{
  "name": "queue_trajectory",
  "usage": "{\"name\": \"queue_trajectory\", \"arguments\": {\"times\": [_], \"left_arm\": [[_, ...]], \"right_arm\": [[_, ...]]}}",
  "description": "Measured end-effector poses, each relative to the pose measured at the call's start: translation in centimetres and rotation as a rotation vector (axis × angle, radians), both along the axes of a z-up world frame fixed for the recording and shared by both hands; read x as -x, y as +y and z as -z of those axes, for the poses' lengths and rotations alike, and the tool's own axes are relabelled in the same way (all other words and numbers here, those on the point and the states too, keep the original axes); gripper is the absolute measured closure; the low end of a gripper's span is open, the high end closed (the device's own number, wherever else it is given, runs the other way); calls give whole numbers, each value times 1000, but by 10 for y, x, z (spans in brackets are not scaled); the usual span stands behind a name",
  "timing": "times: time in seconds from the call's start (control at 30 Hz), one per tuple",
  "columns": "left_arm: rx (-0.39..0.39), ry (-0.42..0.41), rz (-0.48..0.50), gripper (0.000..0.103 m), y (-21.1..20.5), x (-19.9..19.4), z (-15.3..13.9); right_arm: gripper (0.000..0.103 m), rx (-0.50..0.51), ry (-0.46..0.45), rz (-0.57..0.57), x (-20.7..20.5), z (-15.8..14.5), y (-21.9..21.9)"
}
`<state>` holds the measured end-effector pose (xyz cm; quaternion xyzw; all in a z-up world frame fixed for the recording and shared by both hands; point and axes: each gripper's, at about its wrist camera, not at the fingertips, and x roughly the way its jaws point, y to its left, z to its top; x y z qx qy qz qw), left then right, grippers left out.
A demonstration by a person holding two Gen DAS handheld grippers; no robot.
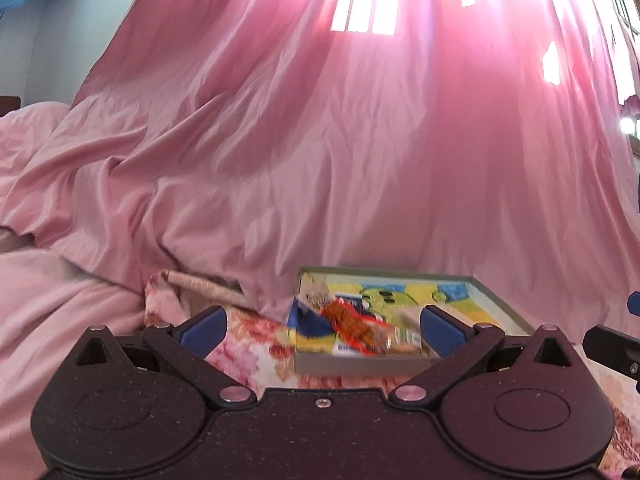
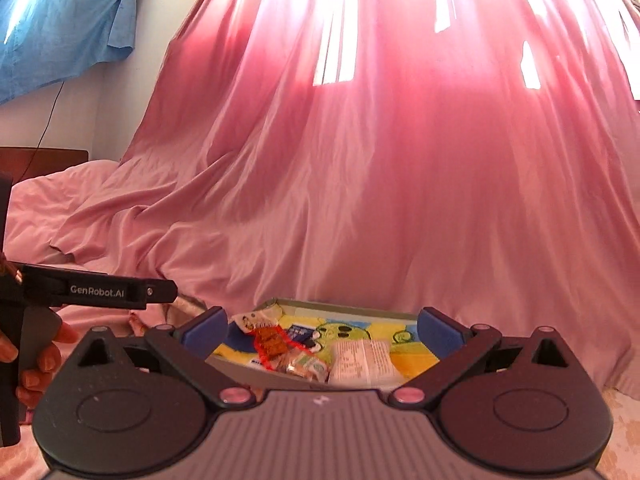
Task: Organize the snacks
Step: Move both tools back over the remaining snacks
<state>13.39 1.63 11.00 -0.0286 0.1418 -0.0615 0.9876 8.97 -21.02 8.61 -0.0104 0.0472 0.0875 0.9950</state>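
1. Snacks [image 2: 308, 354] lie heaped in the near part of a shallow grey-rimmed tray [image 2: 344, 306] with a cartoon-printed floor; the tray rests on a floral cloth [image 1: 256, 344], close in front of a pink curtain [image 2: 380, 180].
2. Handling, judged: the packets look light, soft and crinkly, with slick film that may slide between the pads. The red-netted packet [image 2: 272, 342] offers mesh that could snag. Best hold is across a packet's flat body or crimped edge, not the heap.
3. The white printed sachet [image 2: 362, 360], on the right of the heap, lies flat on the tray floor; pinching it at an end seam seems safest.
4. Right gripper [image 2: 320, 330]: jaws spread to their widest, nothing between them, tray directly ahead.
5. Left gripper [image 1: 320, 324]: jaws wide, empty; the heap sits beyond the pads, not touched.
6. Right wrist view alone shows the white sachet clearly, the person's fingers [image 2: 44, 354] on the left gripper's handle, and a blue cloth [image 2: 60, 28] high on the wall.
7. Left wrist view alone shows a rolled patterned bundle [image 1: 208, 286] left of the tray and the tray's near wall.
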Motion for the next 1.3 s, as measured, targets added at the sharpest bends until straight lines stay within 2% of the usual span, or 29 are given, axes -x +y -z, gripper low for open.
{"name": "queue_trajectory", "arguments": {"times": [0.27, 0.53, 0.7, 0.97, 1.3], "left_arm": [[-16, 37, 28, 1, -3, 35, 33], [-5, 126, 49, 1, -5, 52, 76], [-48, 171, 89, 1, -11, 57, 101], [-100, 233, 145, 1, -18, 54, 120], [-131, 278, 172, 1, -21, 50, 133]], "right_arm": [[0, 1, 43, 34, 38, 28, -7], [0, 17, 136, 84, 61, 70, -14], [0, 33, 202, 88, 70, 93, -14], [0, 62, 336, 88, 66, 121, -8], [0, 93, 439, 60, 55, 140, 3]]}}
